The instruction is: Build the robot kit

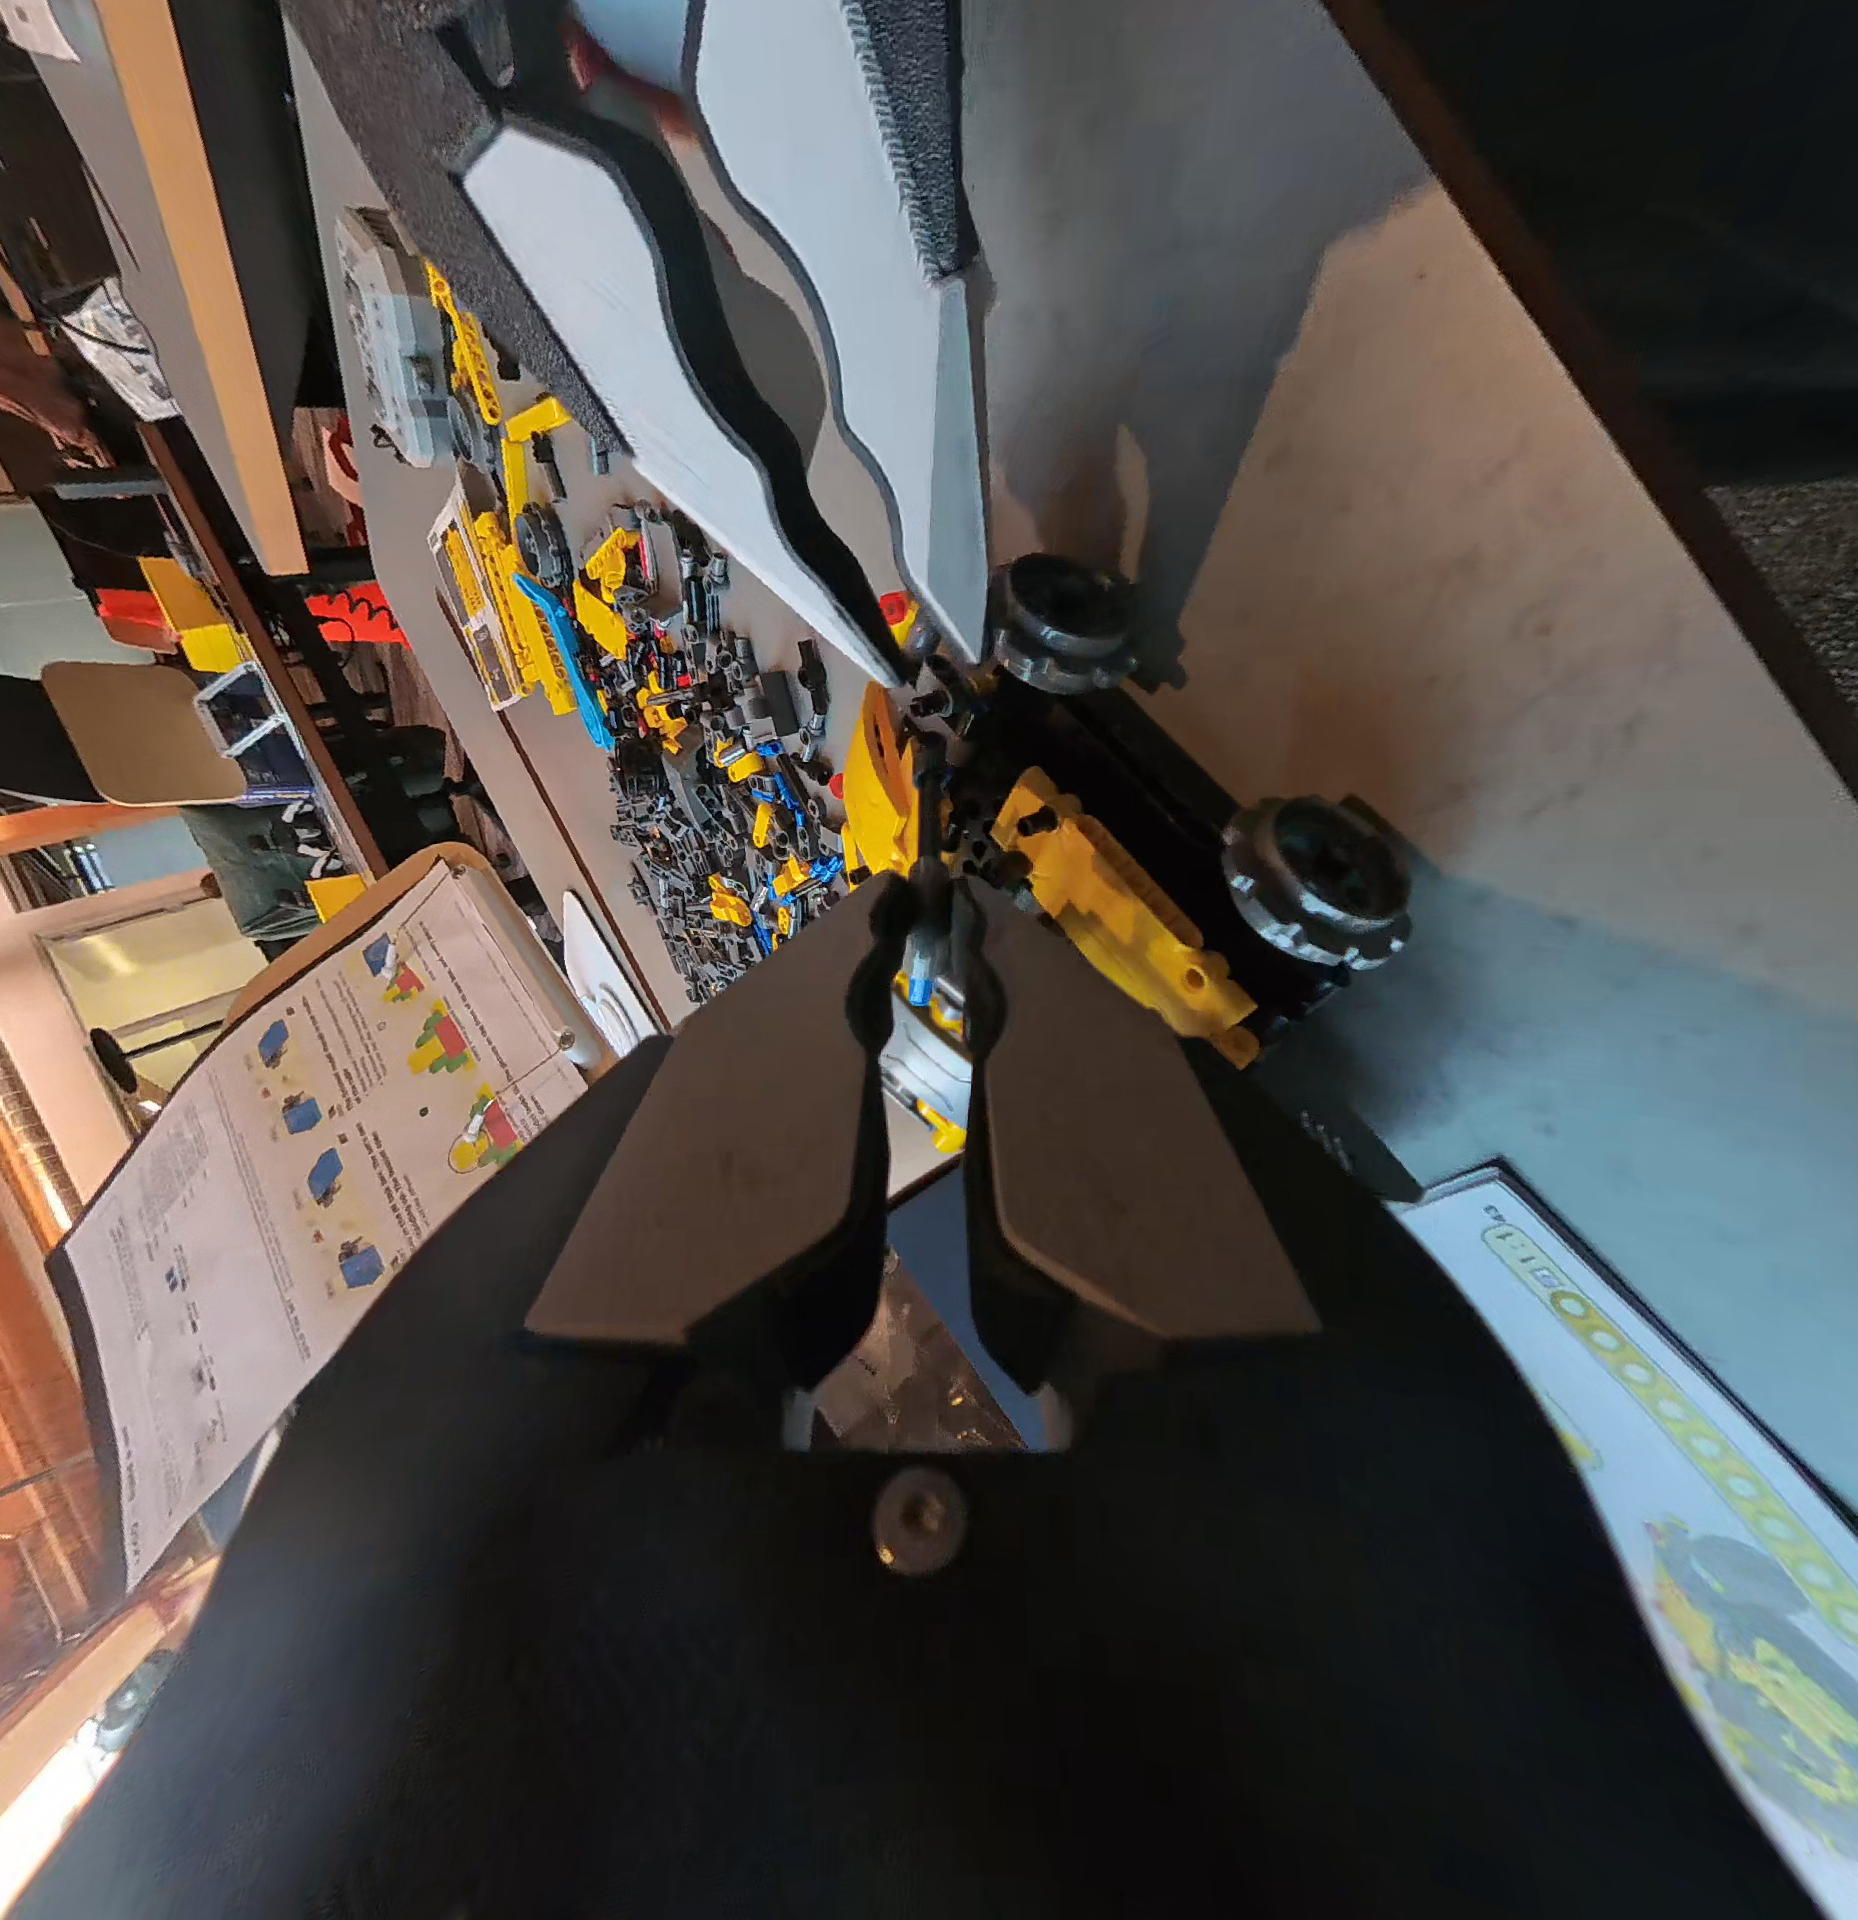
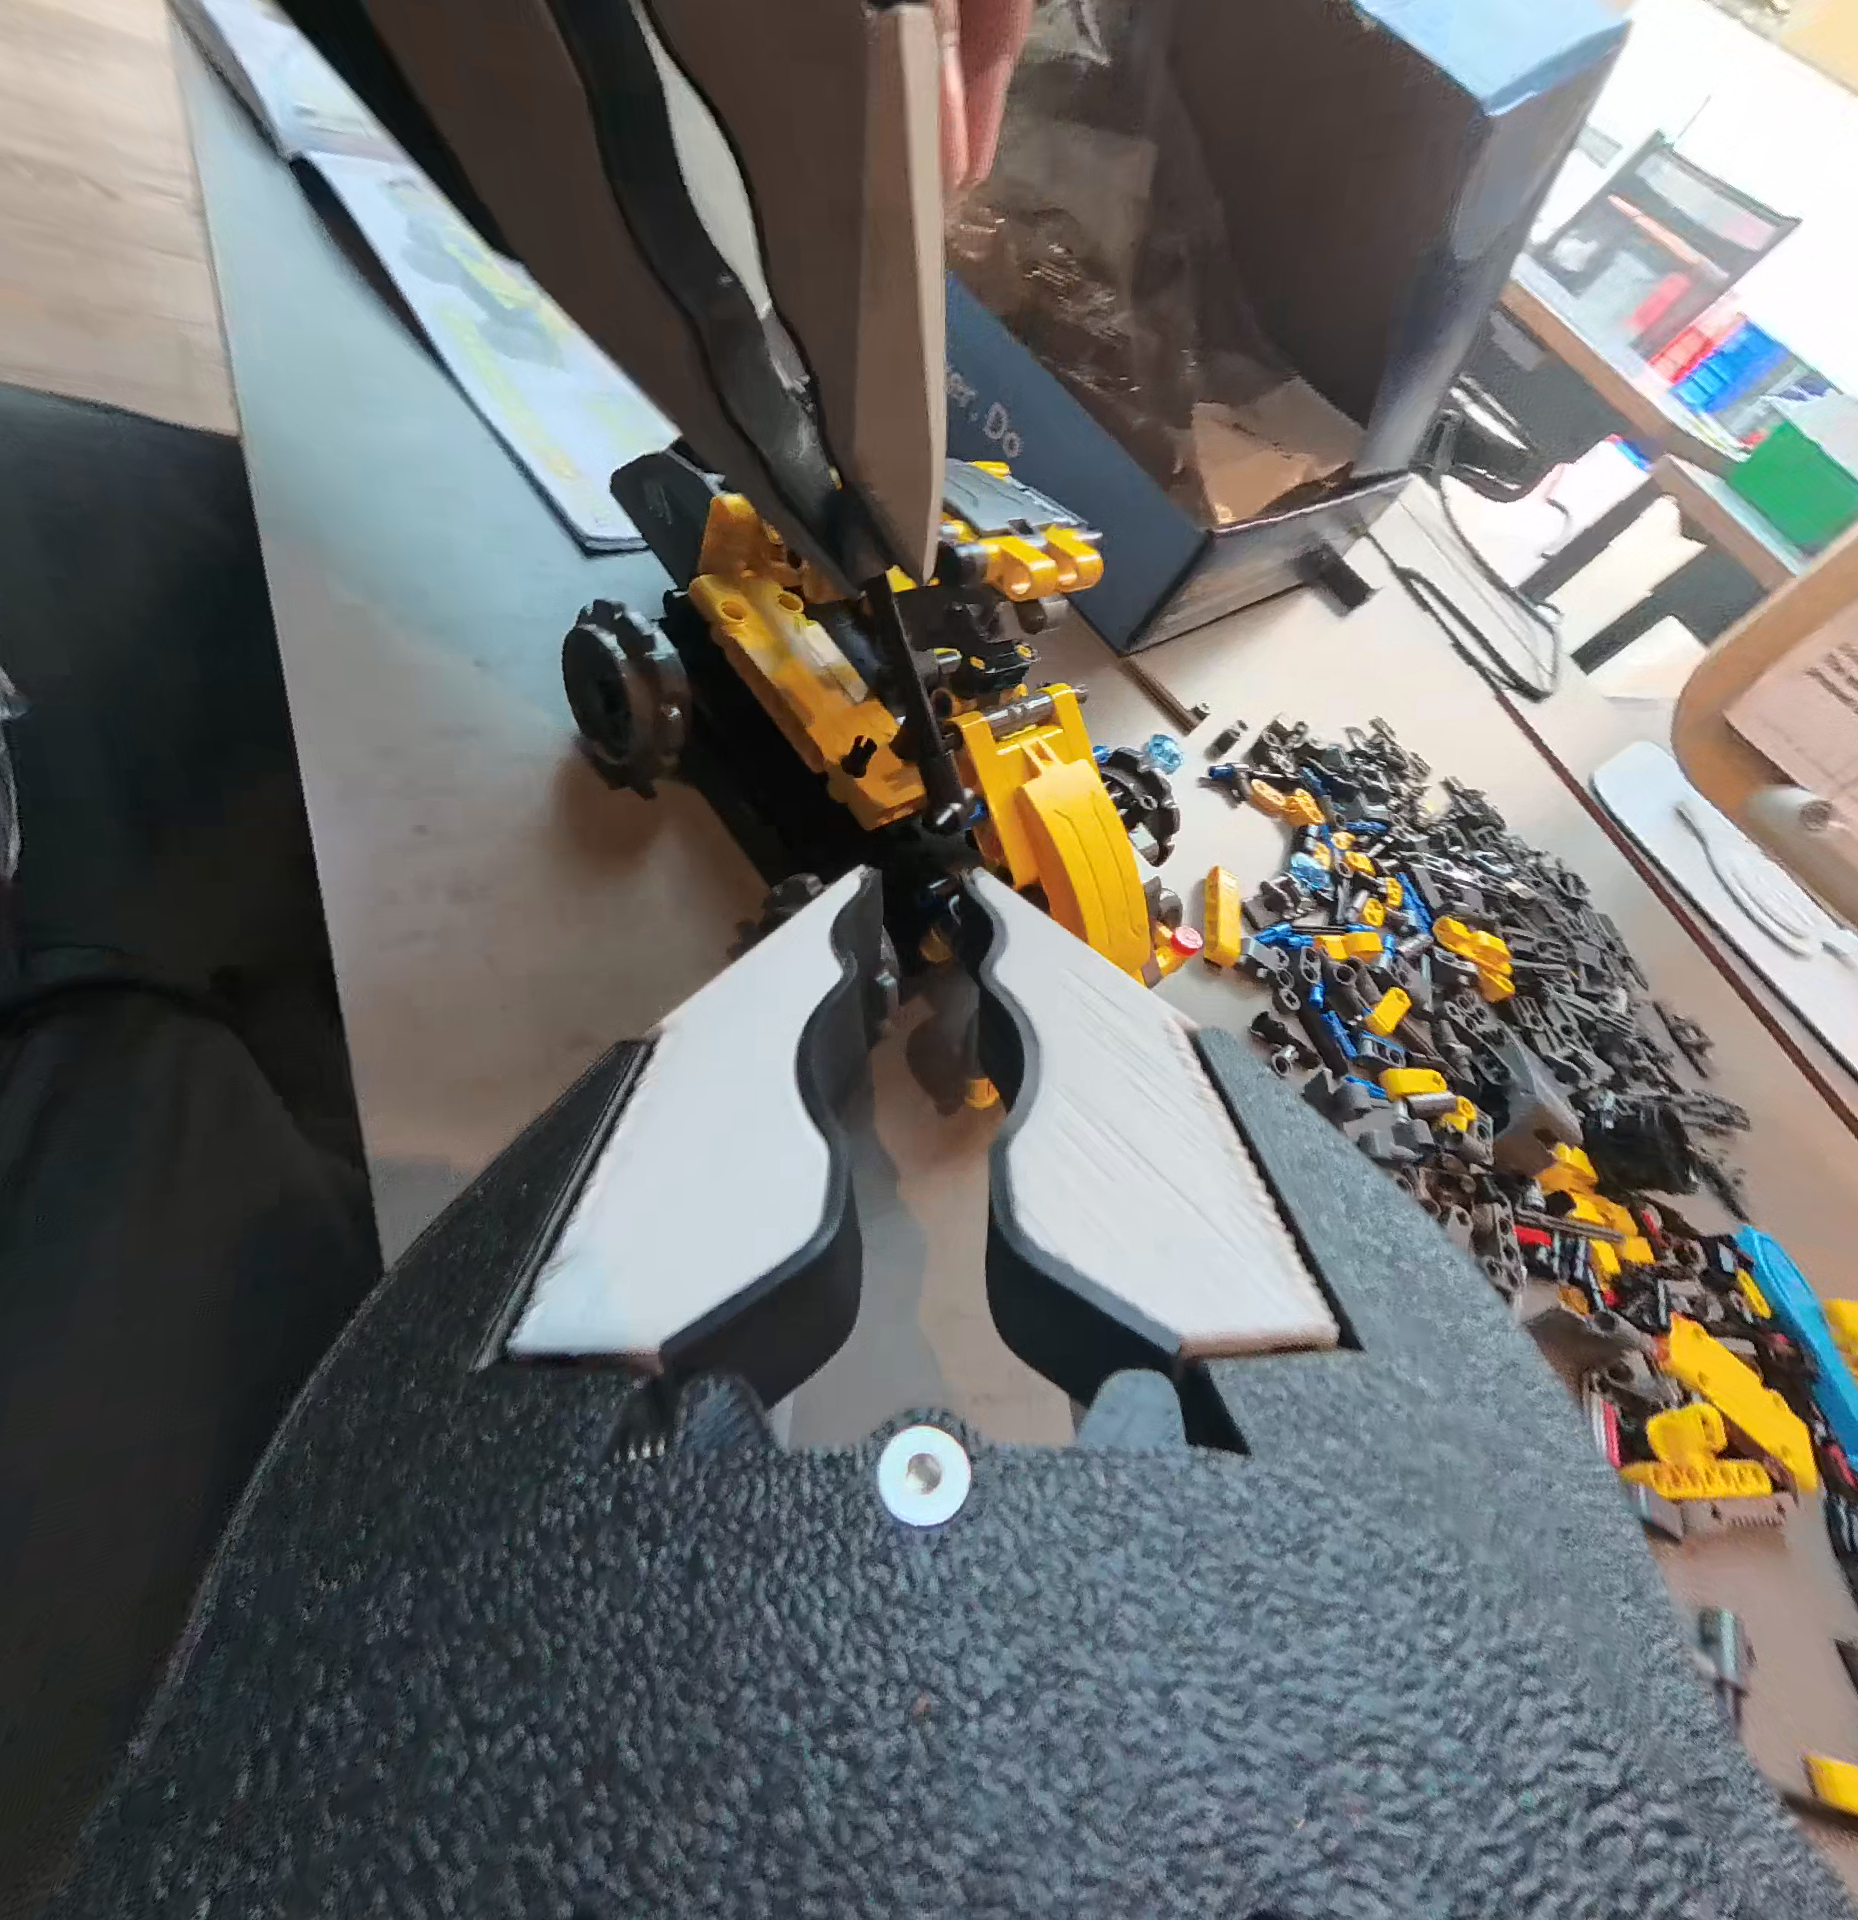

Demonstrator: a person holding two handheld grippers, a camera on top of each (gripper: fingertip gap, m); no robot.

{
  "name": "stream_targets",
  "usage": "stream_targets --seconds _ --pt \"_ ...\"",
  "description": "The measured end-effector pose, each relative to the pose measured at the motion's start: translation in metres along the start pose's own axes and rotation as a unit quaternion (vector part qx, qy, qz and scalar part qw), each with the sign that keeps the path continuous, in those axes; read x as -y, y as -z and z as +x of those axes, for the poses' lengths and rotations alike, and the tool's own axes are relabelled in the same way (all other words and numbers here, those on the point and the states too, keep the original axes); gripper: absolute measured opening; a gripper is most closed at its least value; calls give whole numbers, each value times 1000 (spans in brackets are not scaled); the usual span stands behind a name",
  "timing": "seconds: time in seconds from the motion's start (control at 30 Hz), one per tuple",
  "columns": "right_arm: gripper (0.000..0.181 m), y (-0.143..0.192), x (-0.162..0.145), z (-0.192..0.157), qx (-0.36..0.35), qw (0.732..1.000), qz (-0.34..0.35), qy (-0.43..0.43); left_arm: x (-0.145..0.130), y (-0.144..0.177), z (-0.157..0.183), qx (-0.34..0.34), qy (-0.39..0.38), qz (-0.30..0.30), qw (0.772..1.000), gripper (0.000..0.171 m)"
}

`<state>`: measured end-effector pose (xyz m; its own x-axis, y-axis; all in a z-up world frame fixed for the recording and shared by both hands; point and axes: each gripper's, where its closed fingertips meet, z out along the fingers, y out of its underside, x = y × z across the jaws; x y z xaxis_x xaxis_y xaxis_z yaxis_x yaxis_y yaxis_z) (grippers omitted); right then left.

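A yellow and black brick-built vehicle model (image 1: 1101, 904) with black toothed wheels (image 1: 1314, 883) stands on the pale table (image 1: 1476, 623). My left gripper (image 1: 927, 902) is shut on a thin black axle (image 1: 933, 800) that points down into the top of the model. In the right wrist view the left gripper (image 2: 889, 566) comes from above with the axle (image 2: 920, 696) over the model (image 2: 800, 686). My right gripper (image 2: 920, 883) has its jaws close together on the model's dark near end. In the left wrist view the right gripper (image 1: 935, 660) comes from the top.
A pile of loose black, yellow and blue parts (image 2: 1424, 987) lies right of the model, with part-built pieces (image 2: 1735, 1382) beyond. An open instruction booklet (image 2: 489, 312) lies by the table edge. An open dark box (image 2: 1268, 312) stands behind the model. A printed sheet (image 1: 312, 1143) stands at the left. Some 5 cm of space lies between my two pairs of fingers.
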<state>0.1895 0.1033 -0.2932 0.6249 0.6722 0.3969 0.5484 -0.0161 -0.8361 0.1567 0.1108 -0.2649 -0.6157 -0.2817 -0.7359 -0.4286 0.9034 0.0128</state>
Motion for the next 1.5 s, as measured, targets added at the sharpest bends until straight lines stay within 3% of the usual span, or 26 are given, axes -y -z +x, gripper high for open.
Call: stream_targets --seconds 0.27,0.33,0.73,0.87,0.97,1.1,1.33,1.5 --pt "6 -11 5 1 48 998 3 50 -7 -5 4 -25 -28 -6 999 5" --pt "0 -16 2 4 44 997 -3 57 -7 -6 4 -29 -33 -9 999 5" --pt "4 -15 -1 8 44 997 -6 58 -9 -9 0 -20 -37 -17 999 5" --pt "7 -12 0 15 8 998 20 58 -9 -9 0 -4 -19 -22 1000 5" --pt "7 0 8 22 -33 995 69 66 -5 -2 1 33 3 -41 999 5" --pt "7 16 13 53 -99 990 101 16 22 5 14 105 94 -8 990 4" --pt "6 27 -3 95 -193 977 77 -47 5 20 27 246 177 24 953 4" --pt "6 34 -17 115 -246 965 50 -72 2 27 32 315 155 66 934 4"
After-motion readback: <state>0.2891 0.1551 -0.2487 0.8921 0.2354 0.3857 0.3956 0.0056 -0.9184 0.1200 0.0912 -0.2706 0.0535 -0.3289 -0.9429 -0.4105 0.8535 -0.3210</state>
